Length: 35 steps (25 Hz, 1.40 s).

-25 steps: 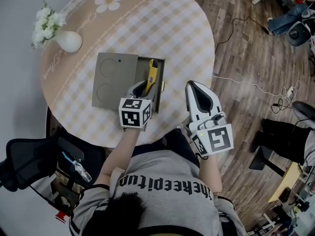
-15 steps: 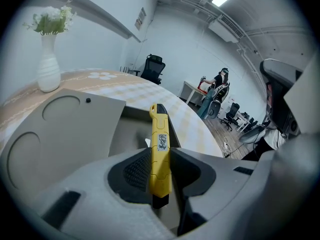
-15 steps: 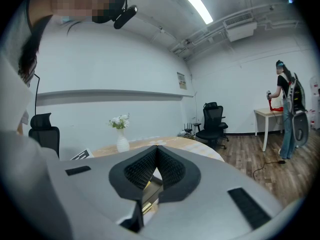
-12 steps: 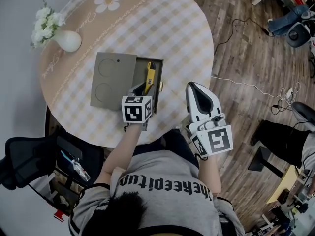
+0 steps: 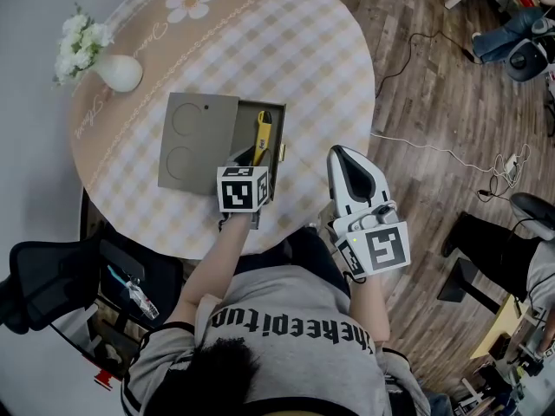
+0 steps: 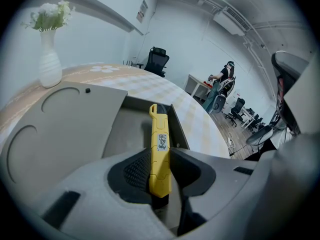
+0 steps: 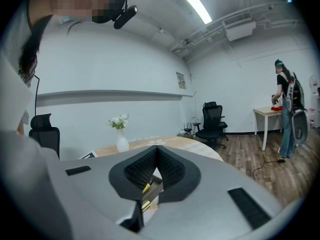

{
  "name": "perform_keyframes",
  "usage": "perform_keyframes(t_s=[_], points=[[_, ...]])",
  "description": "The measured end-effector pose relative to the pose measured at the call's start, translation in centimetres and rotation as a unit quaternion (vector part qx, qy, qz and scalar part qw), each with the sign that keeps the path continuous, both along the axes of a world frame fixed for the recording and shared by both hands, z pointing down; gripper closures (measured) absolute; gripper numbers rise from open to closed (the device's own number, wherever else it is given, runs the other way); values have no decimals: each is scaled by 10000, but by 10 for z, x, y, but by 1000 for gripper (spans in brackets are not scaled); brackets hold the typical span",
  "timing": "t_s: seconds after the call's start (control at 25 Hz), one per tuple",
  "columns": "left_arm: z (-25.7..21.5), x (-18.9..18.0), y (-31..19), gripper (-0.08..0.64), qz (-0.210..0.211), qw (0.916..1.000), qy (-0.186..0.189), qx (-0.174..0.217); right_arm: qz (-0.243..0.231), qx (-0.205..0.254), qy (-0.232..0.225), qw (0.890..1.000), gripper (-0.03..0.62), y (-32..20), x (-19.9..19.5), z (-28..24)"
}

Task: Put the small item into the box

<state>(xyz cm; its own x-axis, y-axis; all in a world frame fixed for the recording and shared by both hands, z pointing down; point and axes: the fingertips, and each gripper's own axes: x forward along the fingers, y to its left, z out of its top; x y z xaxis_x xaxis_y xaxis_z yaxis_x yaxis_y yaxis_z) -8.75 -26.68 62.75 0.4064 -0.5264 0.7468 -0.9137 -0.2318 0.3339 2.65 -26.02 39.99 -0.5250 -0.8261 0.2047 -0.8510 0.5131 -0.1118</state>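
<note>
While the left gripper clamps the yellow utility knife lengthwise up-frame along the open grey box, the right gripper rests closed, empty.

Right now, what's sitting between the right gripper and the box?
Nothing: in the head view only bare checked tablecloth separates the shut right gripper from the box.

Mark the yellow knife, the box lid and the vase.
yellow knife (image 6: 160, 154): left gripper view, mid-handle between the jaws.
box lid (image 5: 195, 141): head view, bare grey panel.
vase (image 5: 121, 74): head view, white body.
</note>
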Motion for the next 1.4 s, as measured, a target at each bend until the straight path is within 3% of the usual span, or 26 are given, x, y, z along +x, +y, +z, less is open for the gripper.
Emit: perform_keyframes(t_s=[0.64, 1.08, 1.4], points=[[13, 3, 1, 436, 99, 9992, -314, -242, 31, -4, -38, 10000, 586, -1, 7, 0], [13, 5, 1, 436, 157, 9991, -345, -195, 0, 15, -72, 10000, 586, -1, 8, -1], [-8, -1, 3, 446, -159, 9996, -230, 101, -166, 60, -103, 9998, 586, 2, 5, -6]])
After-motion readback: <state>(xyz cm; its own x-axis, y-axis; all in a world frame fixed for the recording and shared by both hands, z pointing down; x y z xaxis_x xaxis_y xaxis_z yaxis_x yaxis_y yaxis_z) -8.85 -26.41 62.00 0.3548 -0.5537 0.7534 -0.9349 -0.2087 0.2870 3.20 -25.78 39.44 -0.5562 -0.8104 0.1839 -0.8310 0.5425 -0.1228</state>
